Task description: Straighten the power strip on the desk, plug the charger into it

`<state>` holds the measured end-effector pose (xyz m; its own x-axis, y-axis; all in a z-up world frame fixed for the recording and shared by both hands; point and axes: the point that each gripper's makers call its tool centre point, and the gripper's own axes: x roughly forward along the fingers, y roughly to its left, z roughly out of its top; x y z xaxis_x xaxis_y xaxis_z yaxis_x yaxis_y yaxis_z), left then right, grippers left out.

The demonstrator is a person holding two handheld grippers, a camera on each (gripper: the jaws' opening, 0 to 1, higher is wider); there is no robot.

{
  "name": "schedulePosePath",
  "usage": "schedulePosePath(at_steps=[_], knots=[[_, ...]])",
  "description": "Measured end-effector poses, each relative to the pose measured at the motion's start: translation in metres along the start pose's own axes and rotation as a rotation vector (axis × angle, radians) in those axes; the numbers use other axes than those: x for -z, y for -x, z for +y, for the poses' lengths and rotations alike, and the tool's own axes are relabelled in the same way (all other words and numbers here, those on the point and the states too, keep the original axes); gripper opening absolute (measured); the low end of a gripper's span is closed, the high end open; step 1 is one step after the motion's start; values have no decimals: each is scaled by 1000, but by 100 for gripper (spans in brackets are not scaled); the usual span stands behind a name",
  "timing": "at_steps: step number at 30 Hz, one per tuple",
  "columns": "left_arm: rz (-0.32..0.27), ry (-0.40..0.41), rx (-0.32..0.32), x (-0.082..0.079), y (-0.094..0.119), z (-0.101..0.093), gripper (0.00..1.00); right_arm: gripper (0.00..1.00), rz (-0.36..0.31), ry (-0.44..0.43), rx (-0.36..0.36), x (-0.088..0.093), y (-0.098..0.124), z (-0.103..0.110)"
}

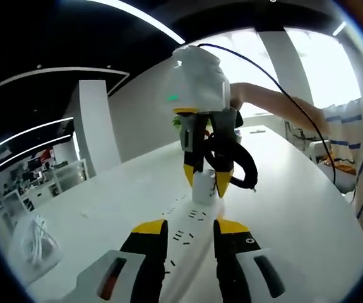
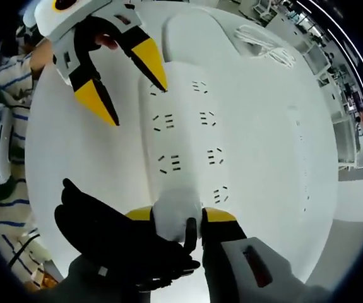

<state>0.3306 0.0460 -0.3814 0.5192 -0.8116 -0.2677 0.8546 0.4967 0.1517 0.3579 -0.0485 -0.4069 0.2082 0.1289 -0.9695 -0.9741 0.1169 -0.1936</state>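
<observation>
Right gripper view, charger: the white charger (image 2: pixel 177 213) sat clamped between the right gripper (image 2: pixel 177 218) jaws, its body just above the near end of the power strip (image 2: pixel 184 136), apparently lined up over a socket so its pins could drop in
Left gripper view, charger: the same charger (image 1: pixel 202 187) showed as a small white block held by the right gripper (image 1: pixel 206 184) over the far part of the strip (image 1: pixel 187 237)
Power strip: it lay flat and long on the white desk (image 2: pixel 282 177), running roughly along both grippers' lines of sight, so it looked already straightened
Left gripper: the left gripper (image 1: pixel 189 228) was spread wide with nothing held, jaws either side of the strip's near end; from the other side, the left gripper (image 2: pixel 124 79) had one yellow tip touching or nearly touching the strip, probably to steady it against the push
Cable: black cable (image 2: pixel 115 237) looped beside the charger
Beyond: a coiled white cord (image 2: pixel 263 44) lay past the strip's far end
Stage: insertion seemed imminent, seating not confirmed
</observation>
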Motion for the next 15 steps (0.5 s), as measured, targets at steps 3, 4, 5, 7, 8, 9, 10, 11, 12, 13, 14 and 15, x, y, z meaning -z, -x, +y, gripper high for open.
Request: schedulePosePath(at_steps=[3,4,5,7,8,9,10,11,12,13,14,15], knots=[[-1,5,1,0,0,1,29,26,-22,-8,9,-1,0,-1],[0,6,0,0,0,1,29,27,-30,-12,12,-1,0,-1],[1,6,-1,1,0,2,29,27,-45,-9,17,-2,0,-1],[4,6,-5,2,0,2,29,27,-91,-23,30,-4,0,-2],[6,7,-7,2,0,3,29,27,-112,-20,35,-4,1,-2],[7,7,-8,3,0,3,29,28,-133,-20,42,-5,1,-2],[9,7,-9,3,0,3,29,28,-155,-15,48,-5,1,-2],[9,7,-10,4,0,3,29,28,-166,-11,53,-5,1,-2],[11,7,-12,4,0,4,29,28,-179,-6,57,-6,2,-2],[12,6,-14,4,0,4,29,28,-190,-1,61,-6,2,-2],[12,6,-15,4,0,5,29,28,-203,2,66,-7,2,-2],[12,6,-16,4,1,5,29,28,-215,3,70,-7,2,-3]])
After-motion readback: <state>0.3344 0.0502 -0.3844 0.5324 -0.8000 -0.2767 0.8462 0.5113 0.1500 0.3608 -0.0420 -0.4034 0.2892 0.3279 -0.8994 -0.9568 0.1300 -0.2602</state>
